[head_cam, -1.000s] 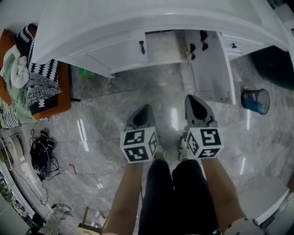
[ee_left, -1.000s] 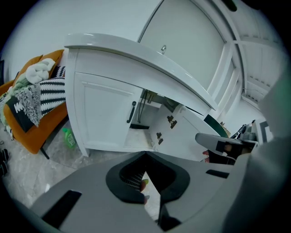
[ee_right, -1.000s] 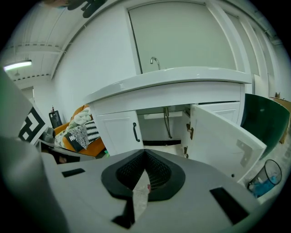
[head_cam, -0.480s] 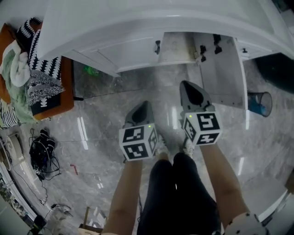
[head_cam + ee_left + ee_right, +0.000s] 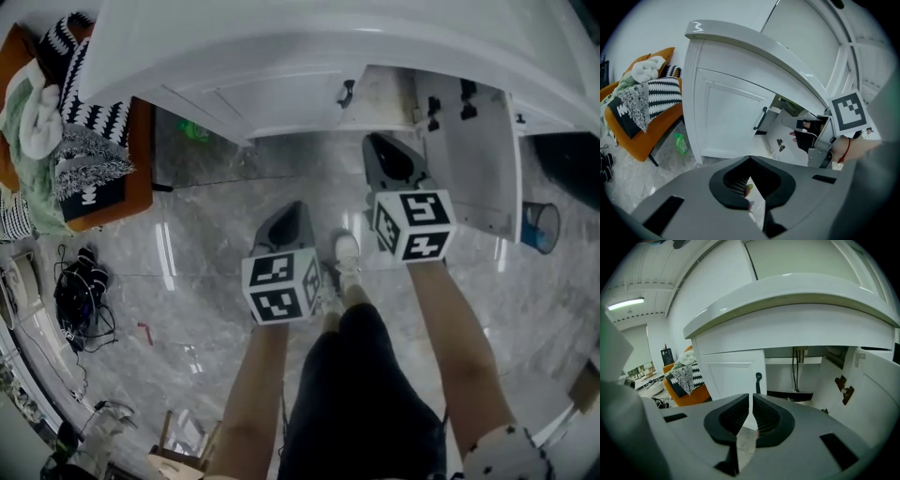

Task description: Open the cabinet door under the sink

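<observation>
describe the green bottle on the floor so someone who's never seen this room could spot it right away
Find the white sink cabinet and go to its closed left end, where an orange chair piled with clothes stands. Between them a small green bottle sits on the grey floor, the only bright green thing down there.

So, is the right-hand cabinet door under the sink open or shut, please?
Open: the door stands swung out, and a pipe shows inside the cabinet.

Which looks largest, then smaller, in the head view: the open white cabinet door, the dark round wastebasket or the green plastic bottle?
Largest: open white cabinet door
Then: dark round wastebasket
Smallest: green plastic bottle
</observation>
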Demonstrator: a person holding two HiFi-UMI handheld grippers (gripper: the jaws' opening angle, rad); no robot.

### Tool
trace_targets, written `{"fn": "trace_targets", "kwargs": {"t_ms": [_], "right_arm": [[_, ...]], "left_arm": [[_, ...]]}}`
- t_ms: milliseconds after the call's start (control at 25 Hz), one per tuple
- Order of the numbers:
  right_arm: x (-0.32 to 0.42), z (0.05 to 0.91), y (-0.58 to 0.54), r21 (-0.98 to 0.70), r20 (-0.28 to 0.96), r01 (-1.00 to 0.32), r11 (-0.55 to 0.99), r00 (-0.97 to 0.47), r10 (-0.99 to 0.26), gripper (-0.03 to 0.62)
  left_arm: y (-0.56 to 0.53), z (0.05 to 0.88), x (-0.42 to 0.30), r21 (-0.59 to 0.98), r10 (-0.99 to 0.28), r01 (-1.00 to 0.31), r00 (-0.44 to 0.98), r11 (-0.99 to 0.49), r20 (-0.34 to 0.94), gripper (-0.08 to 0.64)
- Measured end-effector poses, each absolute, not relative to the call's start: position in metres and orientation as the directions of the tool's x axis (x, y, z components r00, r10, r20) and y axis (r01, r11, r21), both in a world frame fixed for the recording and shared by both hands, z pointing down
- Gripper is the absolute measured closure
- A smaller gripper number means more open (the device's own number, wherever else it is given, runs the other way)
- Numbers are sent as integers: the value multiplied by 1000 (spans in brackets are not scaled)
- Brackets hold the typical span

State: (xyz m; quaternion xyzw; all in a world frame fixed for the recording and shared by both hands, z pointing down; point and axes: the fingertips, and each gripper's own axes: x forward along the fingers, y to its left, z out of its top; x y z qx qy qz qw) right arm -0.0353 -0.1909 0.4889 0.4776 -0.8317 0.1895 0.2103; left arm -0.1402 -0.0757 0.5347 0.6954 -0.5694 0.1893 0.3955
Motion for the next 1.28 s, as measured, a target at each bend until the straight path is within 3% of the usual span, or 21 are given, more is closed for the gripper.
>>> {"fn": "trace_targets", "kwargs": {"t_ms": [480,1000,1280], "right_arm": [[-61,516,-246,-87,558,-862,499,-457,-693,494],[-74,531,-277,-44,579,-862,506,-435,-690,488],[-72,530,-292,-53,580,-902,430,-378,-722,492]], "left_arm": [[-92,539,-164,331,-641,-944,249,9,726,555],[-105,541,-175,343,-654,-938,233,43,720,555],[-100,542,-176,343,-652,-938,229,52,723,555]]}}
